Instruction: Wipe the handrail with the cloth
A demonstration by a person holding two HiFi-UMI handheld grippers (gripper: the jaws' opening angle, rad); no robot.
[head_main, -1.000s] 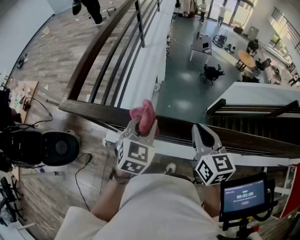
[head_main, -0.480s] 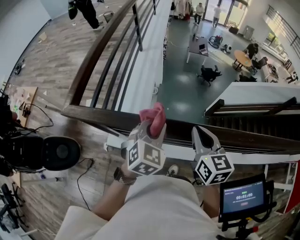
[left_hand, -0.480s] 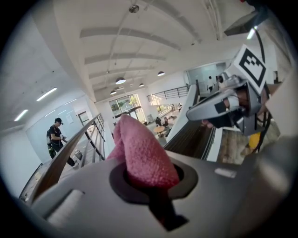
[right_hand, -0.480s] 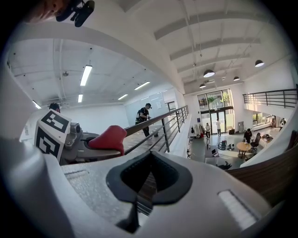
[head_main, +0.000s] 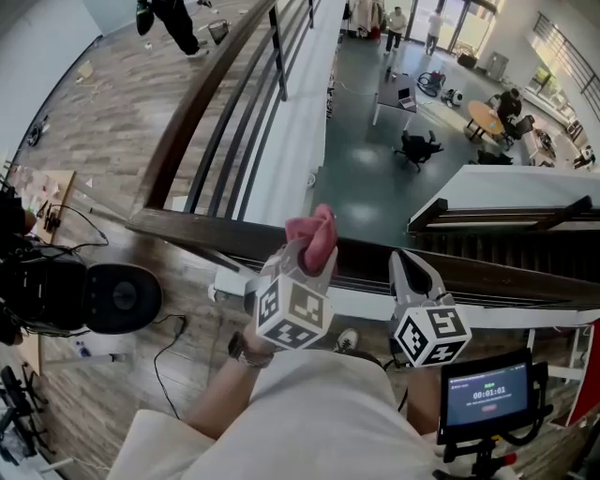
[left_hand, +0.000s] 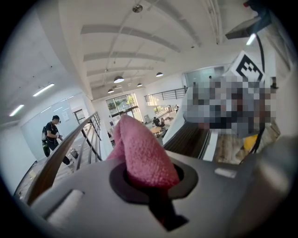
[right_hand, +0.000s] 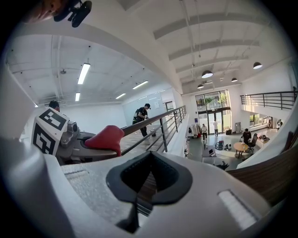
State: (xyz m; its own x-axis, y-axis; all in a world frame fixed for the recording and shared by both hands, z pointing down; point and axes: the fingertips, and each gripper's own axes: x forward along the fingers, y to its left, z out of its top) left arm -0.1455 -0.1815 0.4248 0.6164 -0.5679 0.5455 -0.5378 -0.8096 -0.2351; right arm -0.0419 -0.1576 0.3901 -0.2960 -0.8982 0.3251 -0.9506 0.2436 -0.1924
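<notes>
**Two floor levels, viewed steeply from above**

Shows a wood-plank floor [head_main: 103,103] across the left and lower left of the frame. Bears a round black device [head_main: 112,298] near the left edge, with a thin black cable [head_main: 155,352] trailing over the planks just right of it. Holds a flat tan board [head_main: 42,187] at mid-left, scattered with items too small to tell. Carries a person in dark clothing [head_main: 173,19] at the upper left. Gives way at upper centre to a glossy grey lower floor [head_main: 375,178]. Supports there a white table [head_main: 398,89], a black office chair [head_main: 417,145] just below it in the frame, and a round wooden table [head_main: 486,114] at the upper right.
</notes>
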